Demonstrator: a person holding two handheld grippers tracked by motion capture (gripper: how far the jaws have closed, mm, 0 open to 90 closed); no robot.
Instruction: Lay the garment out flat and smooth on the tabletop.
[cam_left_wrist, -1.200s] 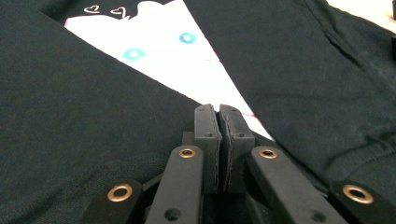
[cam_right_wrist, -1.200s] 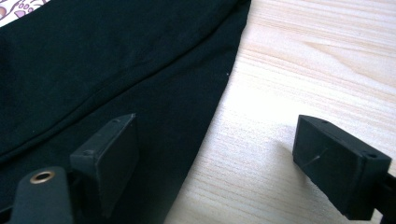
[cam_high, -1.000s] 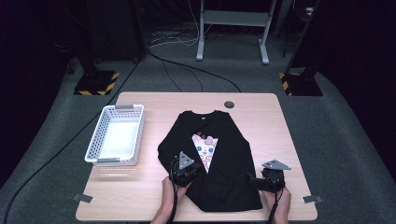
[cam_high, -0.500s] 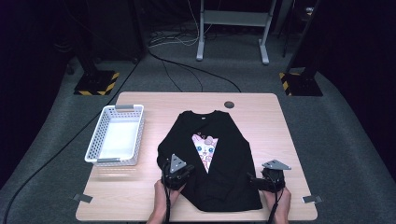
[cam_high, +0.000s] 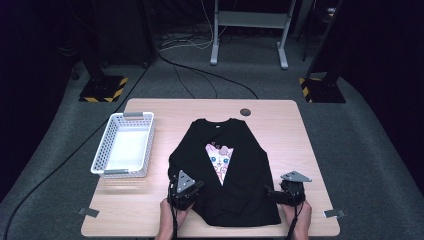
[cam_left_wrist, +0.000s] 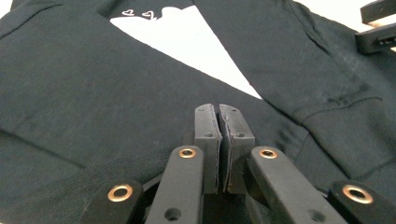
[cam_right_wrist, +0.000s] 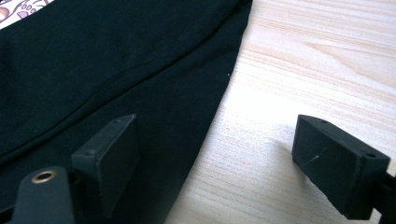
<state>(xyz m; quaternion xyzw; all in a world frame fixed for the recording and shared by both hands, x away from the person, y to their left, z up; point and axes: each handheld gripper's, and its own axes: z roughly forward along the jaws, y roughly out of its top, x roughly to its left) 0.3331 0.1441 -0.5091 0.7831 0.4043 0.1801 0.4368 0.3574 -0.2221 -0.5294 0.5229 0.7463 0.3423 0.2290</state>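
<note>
- Your left gripper (cam_left_wrist: 218, 140), low centre of its view, is closed; whether fabric of the black shirt (cam_left_wrist: 93, 93) is pinched stays hidden.
- Your right gripper (cam_right_wrist: 224, 154) gapes wide, holding nothing, astride the shirt's edge on the bench (cam_right_wrist: 303, 70).

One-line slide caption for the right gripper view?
Open right gripper straddling the black shirt's hem edge on the wooden table.

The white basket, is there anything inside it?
Empty. The white basket shows only its bare white bottom in the high view.

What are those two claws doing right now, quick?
Left gripper: jaws shut, with no cloth visible between them, over the shirt.
Right gripper: jaws open, straddling the shirt's edge, holding nothing.
</note>
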